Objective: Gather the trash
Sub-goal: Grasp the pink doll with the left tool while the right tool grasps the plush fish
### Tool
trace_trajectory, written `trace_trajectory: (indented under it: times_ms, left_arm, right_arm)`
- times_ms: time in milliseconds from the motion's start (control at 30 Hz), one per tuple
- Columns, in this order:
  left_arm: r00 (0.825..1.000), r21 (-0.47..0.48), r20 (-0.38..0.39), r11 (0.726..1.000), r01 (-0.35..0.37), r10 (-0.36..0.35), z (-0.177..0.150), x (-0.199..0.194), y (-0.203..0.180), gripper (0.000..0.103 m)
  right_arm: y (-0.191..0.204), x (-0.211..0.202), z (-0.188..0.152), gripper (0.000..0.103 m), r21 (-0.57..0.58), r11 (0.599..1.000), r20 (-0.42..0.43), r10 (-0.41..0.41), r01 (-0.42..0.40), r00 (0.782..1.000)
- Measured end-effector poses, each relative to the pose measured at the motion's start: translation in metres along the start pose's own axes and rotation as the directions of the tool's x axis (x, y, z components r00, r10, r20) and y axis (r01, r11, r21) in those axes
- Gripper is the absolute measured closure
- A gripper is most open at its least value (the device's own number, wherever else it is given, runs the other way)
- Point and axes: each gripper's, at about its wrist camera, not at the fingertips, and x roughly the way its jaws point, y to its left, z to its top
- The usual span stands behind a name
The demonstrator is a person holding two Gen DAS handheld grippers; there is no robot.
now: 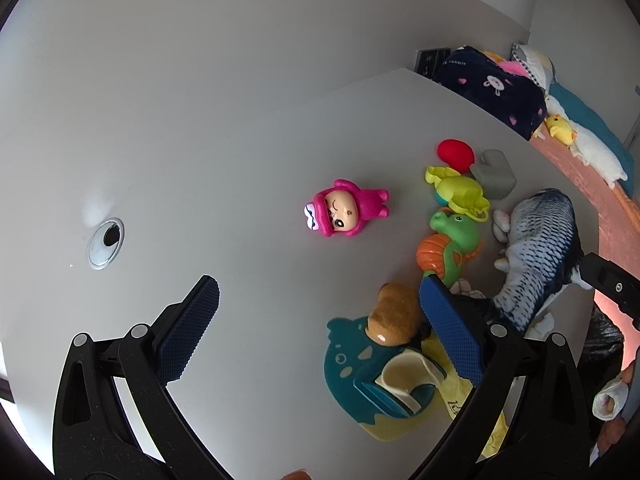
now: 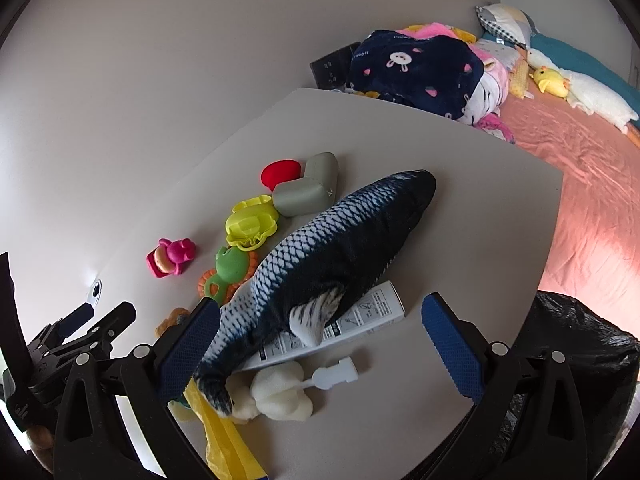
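Note:
A white printed cardboard box (image 2: 374,310) lies on the white table (image 2: 460,216), half under a blue fish plush (image 2: 332,256). Below the fish's tail a yellow plastic wrapper (image 2: 228,440) hangs over the table's near edge. It also shows as the yellow wrapper (image 1: 460,392) under a teal dinosaur item (image 1: 352,364). A white sponge brush (image 2: 280,394) rests in front of the box. My right gripper (image 2: 320,348) is open above the fish's tail and the box, holding nothing. My left gripper (image 1: 320,328) is open over the table beside a brown plush (image 1: 394,314), also holding nothing.
A black trash bag (image 2: 580,360) sits off the table's right edge. Toys lie on the table: a pink doll (image 1: 344,208), a green seahorse (image 1: 452,236), a lime toy (image 1: 460,192), a red piece (image 1: 456,154), a grey corner guard (image 1: 494,174). A bed with a pink sheet (image 2: 580,184) is beyond.

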Motion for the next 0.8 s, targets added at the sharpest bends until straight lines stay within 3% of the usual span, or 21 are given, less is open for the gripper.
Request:
trace_trajectory:
  times_ms: [167, 333, 567, 733, 800]
  left_arm:
    - [1.0, 0.025, -0.009, 1.0, 0.019, -0.018, 0.015, 0.021, 0.0, 0.006]
    - [0.999, 0.052, -0.011, 0.998, 0.04, -0.04, 0.028, 0.04, 0.0, 0.007]
    - [0.998, 0.101, -0.046, 0.994, 0.05, -0.045, 0.042, 0.073, 0.0, 0.022]
    - [0.995, 0.134, -0.073, 0.988, 0.07, -0.061, 0.042, 0.09, -0.001, 0.025]
    - [0.994, 0.143, -0.081, 0.987, 0.078, -0.067, 0.042, 0.095, -0.001, 0.033]
  right_arm:
    - [0.0, 0.013, 0.007, 0.003, 0.009, 1.0, -0.003, -0.014, 0.014, 1.0]
    - [-0.002, 0.028, 0.013, 0.017, 0.02, 0.999, -0.021, -0.043, 0.043, 0.999]
    - [-0.002, 0.045, 0.016, 0.023, 0.027, 0.998, -0.051, -0.058, 0.06, 0.997]
    - [-0.004, 0.058, 0.016, 0.037, 0.035, 0.999, -0.096, -0.035, 0.039, 0.995]
    - [-0.005, 0.06, 0.017, 0.047, 0.043, 0.999, -0.097, -0.026, 0.03, 0.995]
